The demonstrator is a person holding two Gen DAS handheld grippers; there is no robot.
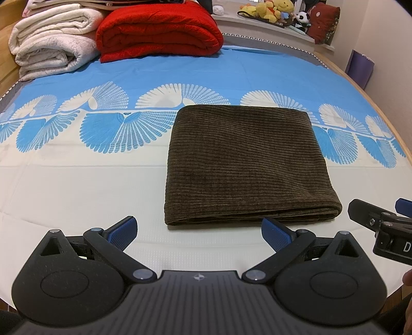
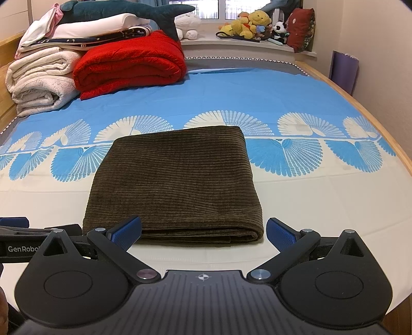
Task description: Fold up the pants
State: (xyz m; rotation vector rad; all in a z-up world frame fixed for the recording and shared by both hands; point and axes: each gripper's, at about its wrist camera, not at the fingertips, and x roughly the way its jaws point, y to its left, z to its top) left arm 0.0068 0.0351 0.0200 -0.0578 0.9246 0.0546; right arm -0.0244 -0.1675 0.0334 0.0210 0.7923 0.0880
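The brown corduroy pants [image 1: 244,165] lie folded into a flat rectangle on the bed, with the layered edges toward me; they also show in the right wrist view [image 2: 175,183]. My left gripper [image 1: 198,233] is open and empty, just in front of the pants' near edge and a little left of centre. My right gripper [image 2: 203,233] is open and empty, at the near edge of the pants toward their right corner. The right gripper also shows at the right edge of the left wrist view [image 1: 381,219].
The bed sheet [image 1: 77,180] is blue and cream with a fan pattern. A red folded blanket [image 1: 157,33] and white folded blankets [image 1: 51,43] sit at the far left. Plush toys [image 2: 249,23] line the window sill. A wooden bed rim [image 2: 386,128] runs along the right.
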